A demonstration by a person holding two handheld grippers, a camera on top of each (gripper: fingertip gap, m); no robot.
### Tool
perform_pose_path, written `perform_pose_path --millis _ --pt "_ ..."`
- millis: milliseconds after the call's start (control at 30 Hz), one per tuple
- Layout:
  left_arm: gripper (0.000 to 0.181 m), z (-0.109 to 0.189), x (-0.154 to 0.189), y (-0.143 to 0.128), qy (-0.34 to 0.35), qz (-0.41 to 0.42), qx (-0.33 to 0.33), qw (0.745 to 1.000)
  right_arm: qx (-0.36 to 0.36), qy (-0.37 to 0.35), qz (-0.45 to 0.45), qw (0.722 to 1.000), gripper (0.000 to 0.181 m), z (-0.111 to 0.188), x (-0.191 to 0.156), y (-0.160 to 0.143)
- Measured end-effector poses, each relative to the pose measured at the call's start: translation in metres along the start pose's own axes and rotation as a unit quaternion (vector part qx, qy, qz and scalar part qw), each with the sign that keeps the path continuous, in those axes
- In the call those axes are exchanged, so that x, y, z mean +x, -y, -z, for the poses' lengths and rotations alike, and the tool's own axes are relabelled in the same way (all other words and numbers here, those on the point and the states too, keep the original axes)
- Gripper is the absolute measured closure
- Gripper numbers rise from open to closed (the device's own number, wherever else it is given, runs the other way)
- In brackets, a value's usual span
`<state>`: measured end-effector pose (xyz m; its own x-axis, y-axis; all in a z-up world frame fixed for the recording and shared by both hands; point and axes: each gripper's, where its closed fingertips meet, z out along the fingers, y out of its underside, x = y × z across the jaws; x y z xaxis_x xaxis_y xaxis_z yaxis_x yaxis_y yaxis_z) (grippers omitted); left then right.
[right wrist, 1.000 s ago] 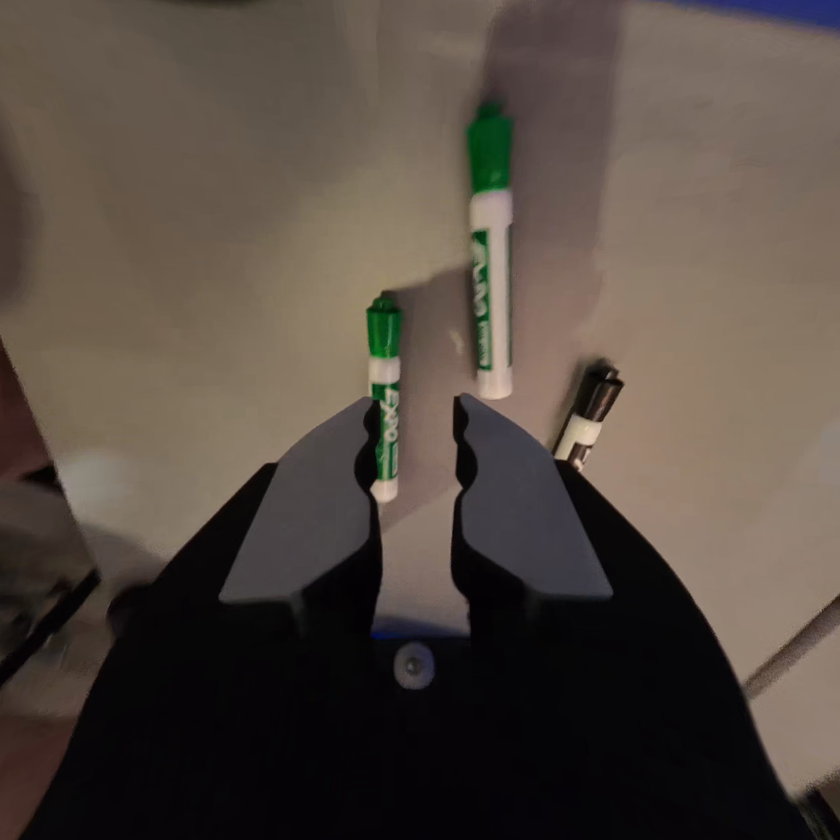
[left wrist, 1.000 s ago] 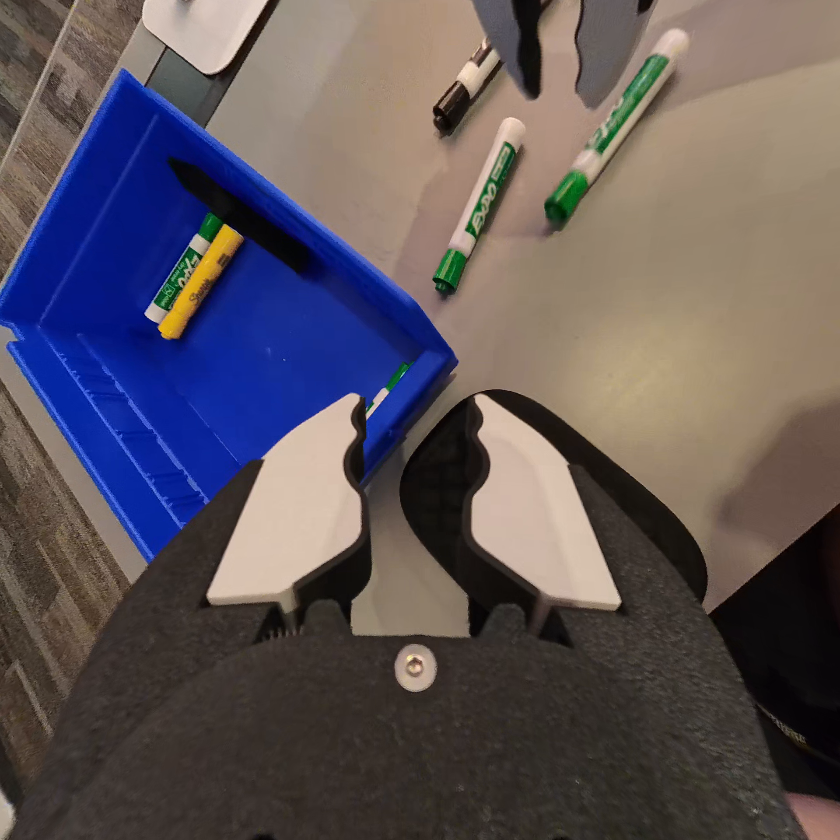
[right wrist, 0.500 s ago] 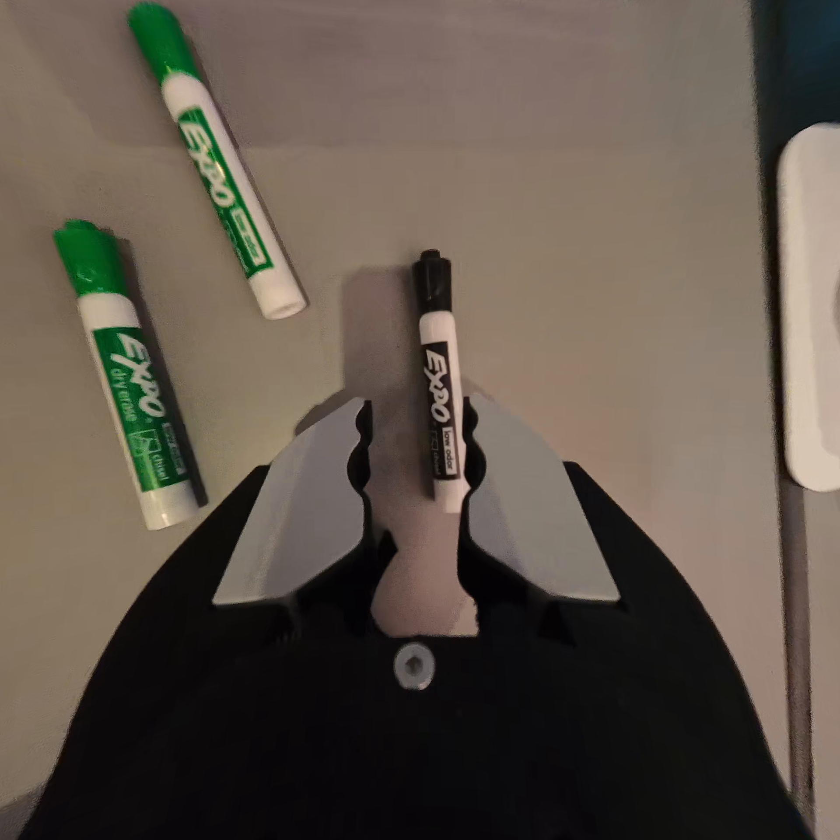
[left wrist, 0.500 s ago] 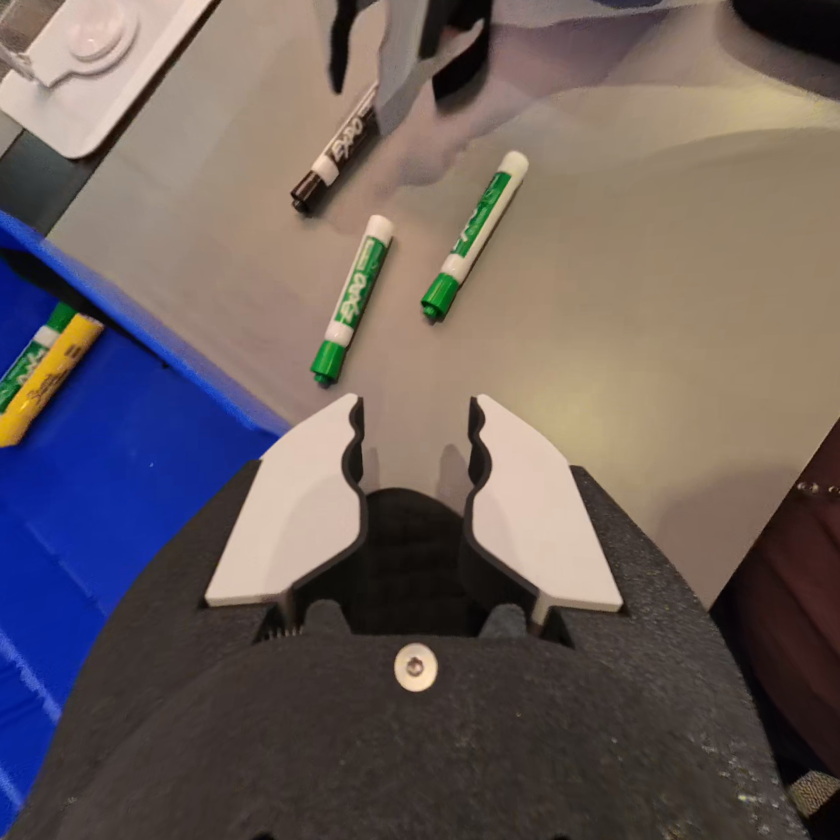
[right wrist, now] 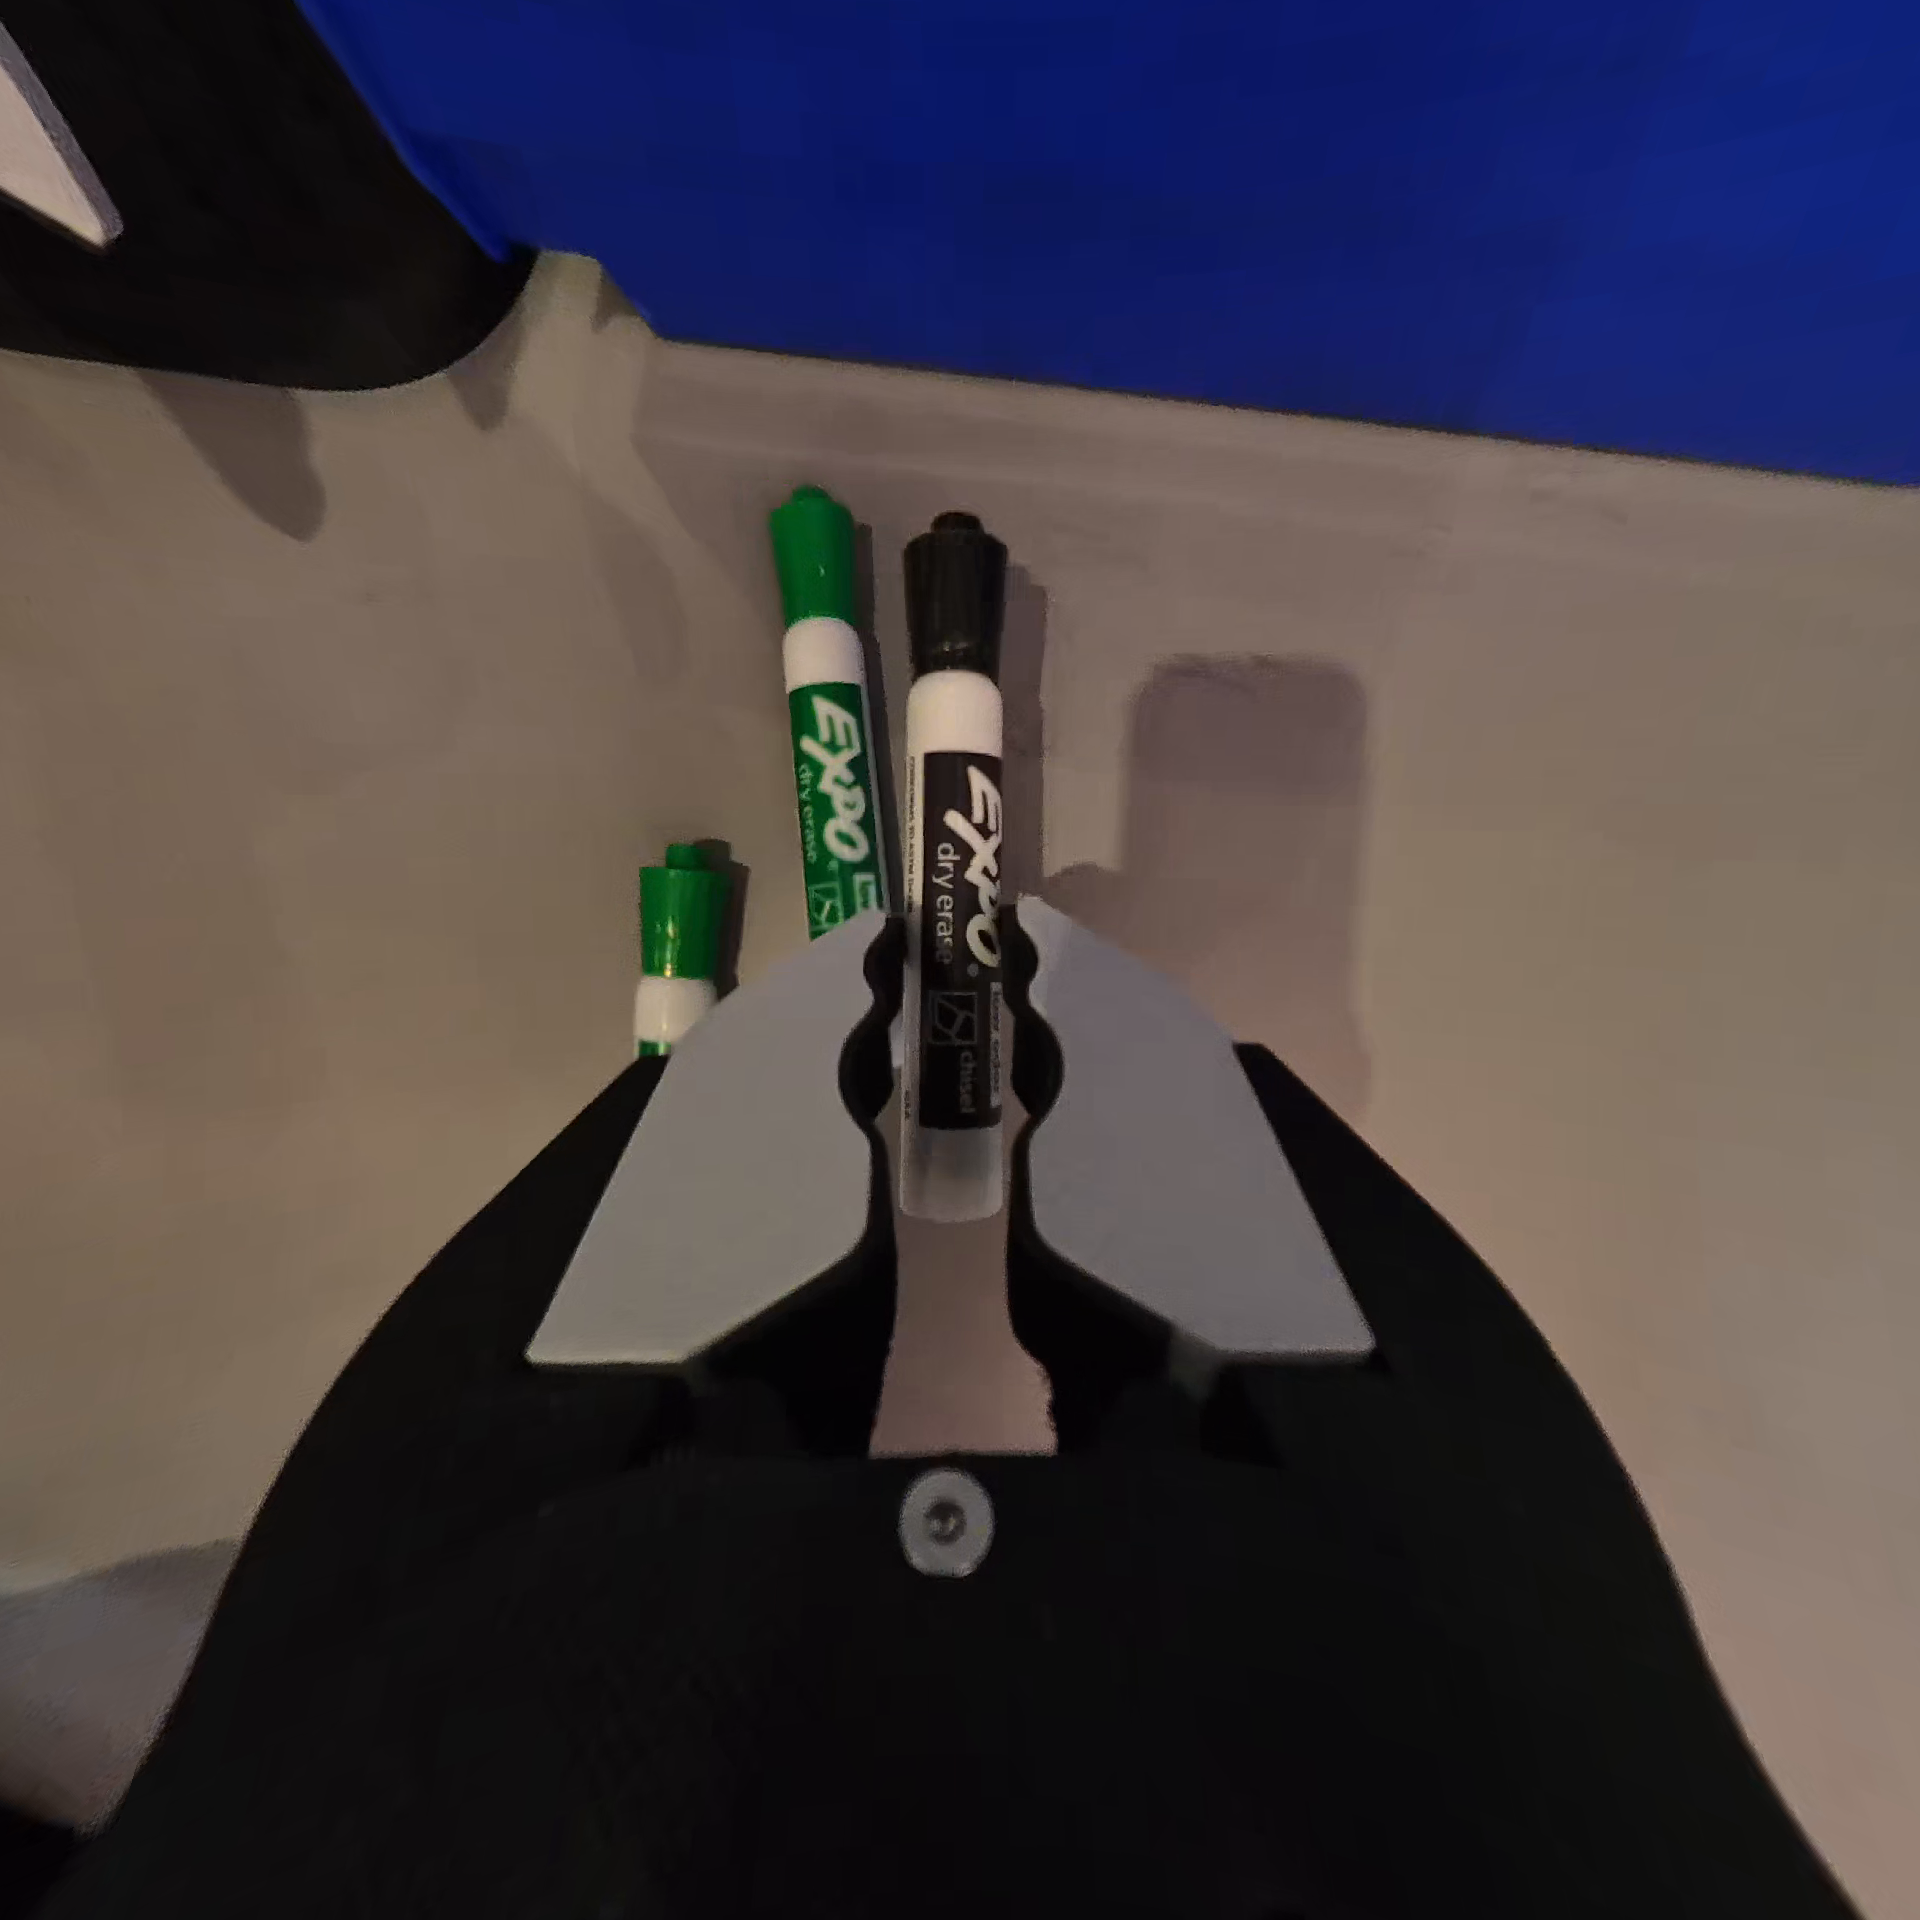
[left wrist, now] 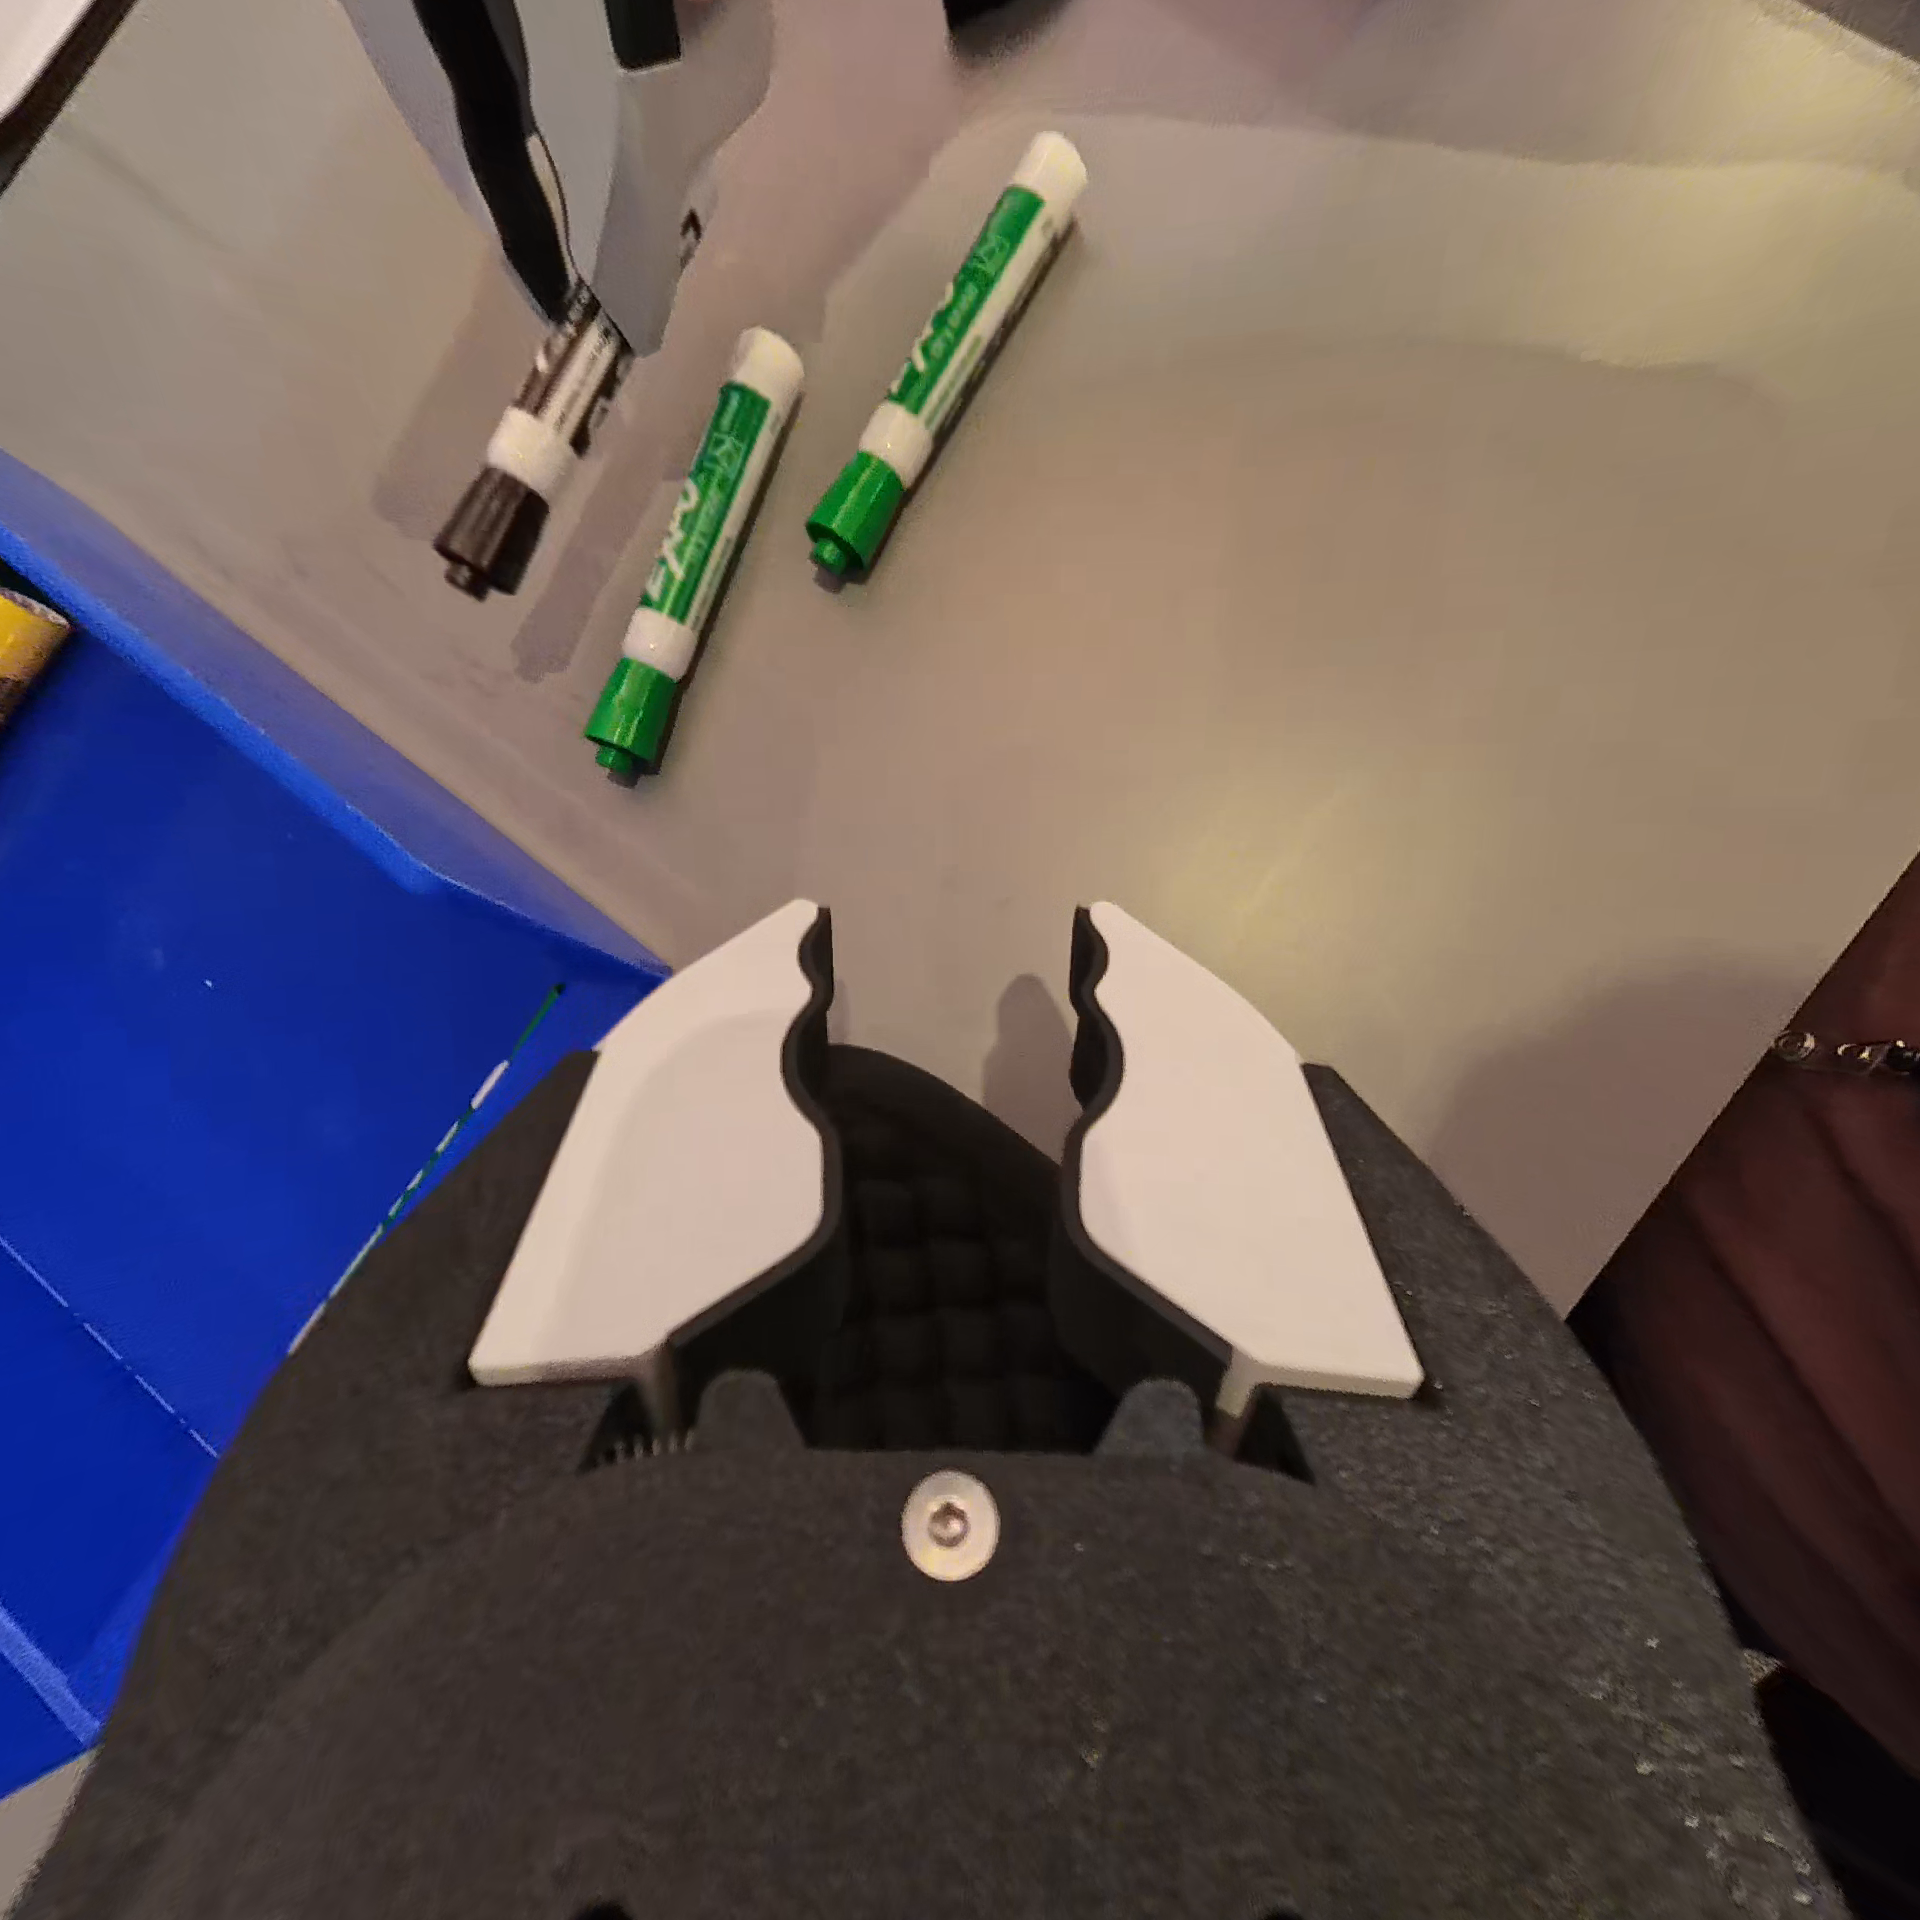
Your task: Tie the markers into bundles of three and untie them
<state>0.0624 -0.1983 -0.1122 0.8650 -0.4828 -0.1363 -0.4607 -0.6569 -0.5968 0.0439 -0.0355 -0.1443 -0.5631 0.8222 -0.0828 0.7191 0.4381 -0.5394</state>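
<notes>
My right gripper (right wrist: 954, 925) is shut on the barrel of a black marker (right wrist: 954, 790), cap pointing away, just above the grey table. A green marker (right wrist: 826, 717) lies right beside it on the left, and a second green marker (right wrist: 681, 935) lies further left, partly hidden by my finger. In the left wrist view the black marker (left wrist: 530, 457) hangs from the right gripper (left wrist: 582, 301), next to the two green markers (left wrist: 696, 561) (left wrist: 945, 353). My left gripper (left wrist: 948, 925) is open and empty, over the table near the bin's corner.
A blue bin (left wrist: 208, 935) stands to the left of the markers, with a yellow marker (left wrist: 26, 644) just showing inside; its wall (right wrist: 1143, 208) runs behind the markers. The table edge and a person's dark clothing (left wrist: 1766, 1351) are at the right. Some 15 centimeters of space lies between my two pairs of fingers.
My right gripper closed on the black marker and carried it next to the green markers. My left gripper moved right, off the bin, still open.
</notes>
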Motion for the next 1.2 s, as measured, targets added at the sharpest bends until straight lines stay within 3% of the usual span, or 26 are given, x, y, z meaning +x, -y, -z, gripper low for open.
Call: perform_pose_path --millis 100,267,400,533,600,733,867,933,1000,1133,1200 --pt "0.137 0.001 0.001 -0.005 -0.001 0.001 -0.007 1.000 -0.001 0.047 -0.004 0.999 0.160 -0.013 -0.012 0.005" --pt "0.137 0.000 0.003 -0.016 -0.002 0.004 -0.024 1.000 0.016 0.059 -0.002 0.998 0.133 -0.020 -0.028 0.010" --pt "0.137 -0.002 0.006 -0.019 -0.006 -0.006 -0.035 0.999 0.003 0.012 0.025 1.000 0.143 -0.024 -0.030 0.001" --pt "0.137 -0.008 0.009 -0.018 -0.015 -0.005 -0.039 0.999 -0.018 -0.001 0.032 0.999 0.140 -0.028 -0.032 -0.007" --pt "0.137 -0.009 0.010 -0.019 -0.017 -0.003 -0.041 0.999 0.004 -0.001 0.022 1.000 0.139 -0.024 -0.037 0.000" --pt "0.137 -0.010 0.015 -0.022 -0.018 0.002 -0.041 0.999 0.044 0.000 0.020 0.999 0.114 -0.015 -0.066 0.015" --pt "0.137 -0.008 0.022 -0.032 -0.007 0.002 -0.054 0.999 0.030 -0.036 0.069 0.997 0.091 -0.017 -0.111 0.002" --pt "0.137 -0.007 0.026 -0.036 -0.010 0.000 -0.059 0.998 0.016 -0.078 0.109 0.991 0.097 -0.018 -0.120 -0.011" --pt "0.137 -0.008 0.029 -0.038 -0.013 0.002 -0.063 0.998 0.016 -0.066 0.117 0.991 0.124 -0.020 -0.130 -0.020" --pt "0.137 -0.010 0.031 -0.038 -0.016 0.006 -0.064 0.998 0.012 -0.024 0.090 0.996 0.129 -0.027 -0.136 -0.029" --pt "0.137 -0.009 0.032 -0.037 -0.017 0.010 -0.063 0.998 0.004 -0.008 0.086 0.996 0.140 -0.033 -0.136 -0.030"
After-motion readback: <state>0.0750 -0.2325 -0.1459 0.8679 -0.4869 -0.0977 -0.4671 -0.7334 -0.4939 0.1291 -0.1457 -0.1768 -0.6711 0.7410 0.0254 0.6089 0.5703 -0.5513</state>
